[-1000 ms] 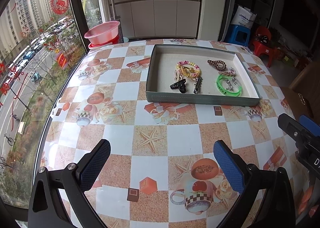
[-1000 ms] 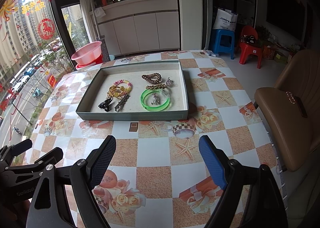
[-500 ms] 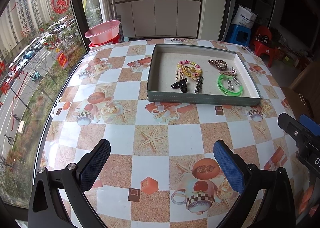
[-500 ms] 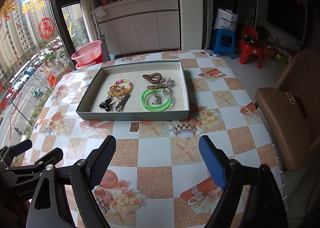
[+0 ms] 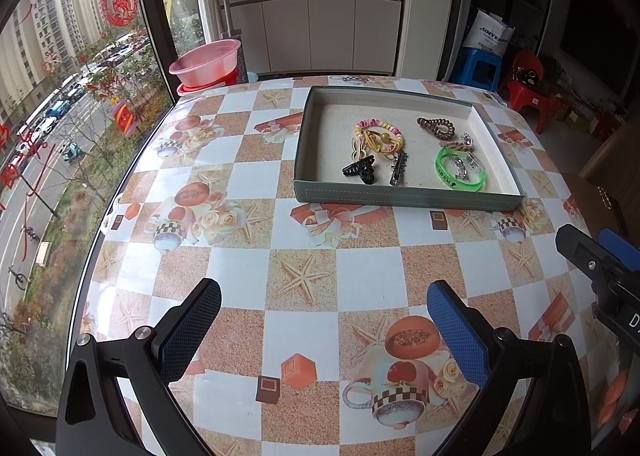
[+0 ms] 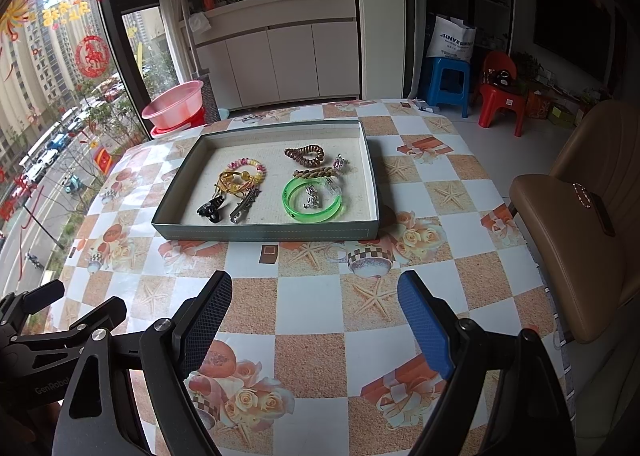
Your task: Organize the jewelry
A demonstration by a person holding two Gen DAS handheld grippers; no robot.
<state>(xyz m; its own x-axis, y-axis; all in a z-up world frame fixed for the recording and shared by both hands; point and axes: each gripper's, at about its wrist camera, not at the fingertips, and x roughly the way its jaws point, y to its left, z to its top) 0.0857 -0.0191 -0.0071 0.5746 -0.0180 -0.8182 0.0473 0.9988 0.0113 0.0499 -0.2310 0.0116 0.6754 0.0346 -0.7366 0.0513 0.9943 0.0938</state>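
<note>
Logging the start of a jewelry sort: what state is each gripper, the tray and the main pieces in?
left gripper: open, empty, above the table
right gripper: open, empty
tray: lidless, holds all the pieces
green bangle: flat, small silver pieces inside its ring
black claw clip: shut, near the front wall
</note>
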